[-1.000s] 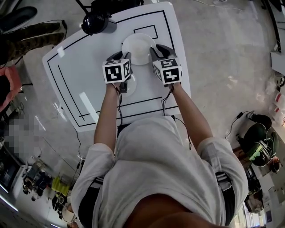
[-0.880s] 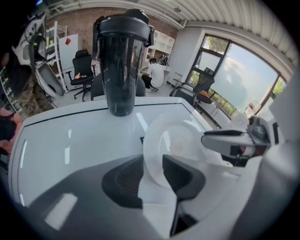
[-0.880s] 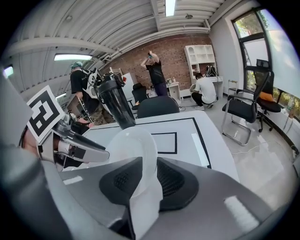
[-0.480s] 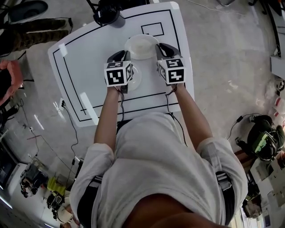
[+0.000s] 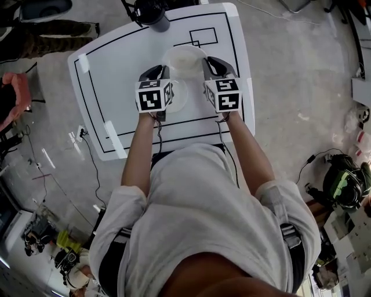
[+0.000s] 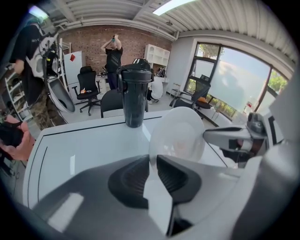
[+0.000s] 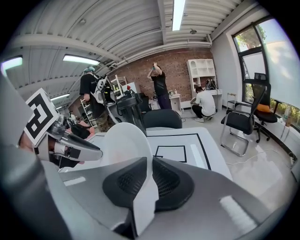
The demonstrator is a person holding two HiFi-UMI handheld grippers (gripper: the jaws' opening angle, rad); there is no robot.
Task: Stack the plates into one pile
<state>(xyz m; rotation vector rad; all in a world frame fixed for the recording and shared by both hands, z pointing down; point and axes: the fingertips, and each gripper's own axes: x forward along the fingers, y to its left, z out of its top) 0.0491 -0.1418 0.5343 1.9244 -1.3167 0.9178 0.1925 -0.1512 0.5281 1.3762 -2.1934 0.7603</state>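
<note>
A white plate (image 5: 185, 60) hangs tilted above the white table (image 5: 116, 75), held at opposite rims by both grippers. My left gripper (image 5: 164, 69) is shut on its left rim; its jaws have just been closing on that rim (image 6: 152, 157). My right gripper (image 5: 207, 62) is shut on the right rim (image 7: 149, 161), and its jaws have also just been closing. The plate (image 6: 180, 136) fills the middle of the left gripper view, with the right gripper (image 6: 239, 140) behind it. A second, glassy plate (image 5: 178, 96) lies on the table below, beside my left gripper.
A black tumbler (image 5: 155, 13) stands at the table's far edge and shows upright in the left gripper view (image 6: 134, 96). A small black rectangle (image 5: 203, 36) is marked on the table beyond the plate. People and office chairs stand around the table.
Both grippers have closed on the white plate's rims and have risen with it off the table. The second plate has stayed on the table.
</note>
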